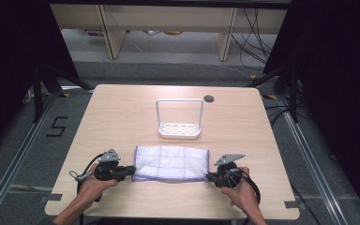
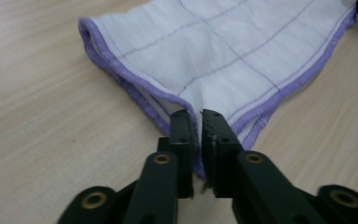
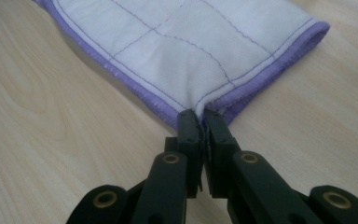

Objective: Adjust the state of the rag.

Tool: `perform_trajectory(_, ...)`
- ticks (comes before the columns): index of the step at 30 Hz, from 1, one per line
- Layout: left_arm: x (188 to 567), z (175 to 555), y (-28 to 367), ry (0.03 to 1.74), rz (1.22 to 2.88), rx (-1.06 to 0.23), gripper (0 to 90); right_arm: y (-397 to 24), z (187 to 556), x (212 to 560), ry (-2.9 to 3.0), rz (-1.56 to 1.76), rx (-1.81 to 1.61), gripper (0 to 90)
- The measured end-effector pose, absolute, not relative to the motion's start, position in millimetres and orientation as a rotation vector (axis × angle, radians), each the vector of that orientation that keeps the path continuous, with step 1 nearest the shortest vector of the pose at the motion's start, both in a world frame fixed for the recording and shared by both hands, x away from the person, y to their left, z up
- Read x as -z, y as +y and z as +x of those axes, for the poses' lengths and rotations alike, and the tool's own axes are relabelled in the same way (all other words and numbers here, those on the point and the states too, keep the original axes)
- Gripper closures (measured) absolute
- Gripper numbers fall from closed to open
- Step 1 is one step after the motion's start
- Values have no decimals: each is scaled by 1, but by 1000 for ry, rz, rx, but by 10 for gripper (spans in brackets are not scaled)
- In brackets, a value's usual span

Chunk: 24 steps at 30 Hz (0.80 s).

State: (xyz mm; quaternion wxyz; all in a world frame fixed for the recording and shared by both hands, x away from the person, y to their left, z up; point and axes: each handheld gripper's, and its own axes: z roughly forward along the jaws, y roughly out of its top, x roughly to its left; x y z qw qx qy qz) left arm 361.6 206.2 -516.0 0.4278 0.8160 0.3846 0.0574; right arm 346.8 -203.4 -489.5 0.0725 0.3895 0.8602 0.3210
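Desk (image 1: 122,112): pale wood, carrying all items. Cloth (image 1: 172,162), white with a purple grid and purple hem, lay flat and folded between the two grippers, stretched from one to the other. White wire-handled rack (image 1: 179,120) stood upright beyond the cloth, well apart from both grippers. Left gripper (image 1: 132,170): fingers (image 2: 182,135) nearly together, a narrow slit between them, the cloth's near corner caught in that slit. Right gripper (image 1: 209,176): fingers (image 3: 189,130) clamped tight on the cloth's opposite corner, hem bunched at the tips.
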Motion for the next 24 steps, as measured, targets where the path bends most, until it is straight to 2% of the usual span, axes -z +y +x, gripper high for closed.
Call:
perform_trajectory(5,508,358,212,991,2017,-123,568,-205,342,489,2507,1254,-986,654)
perform_trajectory(7,499,362,217,1002,1988,-152,529,-208,342,482,2466,1228,-1022,585)
perform_trajectory(9,490,371,224,1017,1938,-166,474,-209,340,472,2435,1265,-1032,564)
perform_trajectory(15,477,403,221,1042,1920,-259,448,-202,344,468,2394,1295,-1035,530)
perform_trajectory(22,487,440,201,1022,2005,-238,426,-191,351,483,2409,1392,-975,515)
perform_trajectory(24,493,446,194,1027,1981,-236,430,-193,355,484,2394,1350,-951,515)
